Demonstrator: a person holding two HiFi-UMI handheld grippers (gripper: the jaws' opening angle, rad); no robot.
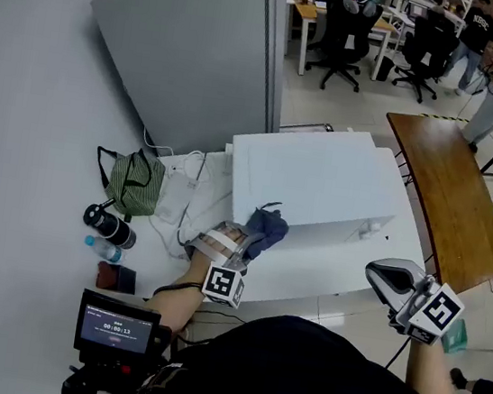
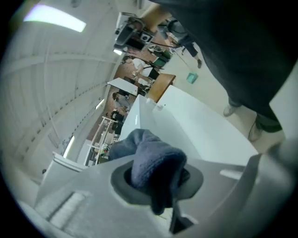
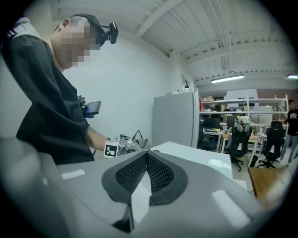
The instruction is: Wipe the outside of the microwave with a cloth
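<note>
The only writing we can read is on the small screen (image 1: 116, 328) at the bottom edge of the head view, well in front of the microwave (image 1: 320, 188). It shows a timer that seems to read 00:00:13, though the digits are tiny. Each gripper's cube carries black-and-white square markers, and we see no brand or label on the microwave's white casing.

The left gripper (image 2: 156, 179) has its jaws clamped on a dark blue cloth (image 2: 153, 162), which bunches out past the tips. From the head view the cloth sits at the microwave's near-left corner, on or just at the top edge. We cannot tell how firmly it presses there.

The right gripper (image 3: 146, 172) has its pads together at the tips with nothing between them, and it hangs off the microwave's near-right corner, clear of the casing.

The top of the microwave is bare and open to the right. A wooden table (image 1: 456, 194) stands just beside its right side, and a grey cabinet (image 1: 195, 48) rises behind its left. A green striped bag (image 1: 135, 180), a black flask (image 1: 110, 225) and white cables (image 1: 182, 201) crowd the left side — the microwave's left wall is hidden behind the cloth and gripper.
</note>
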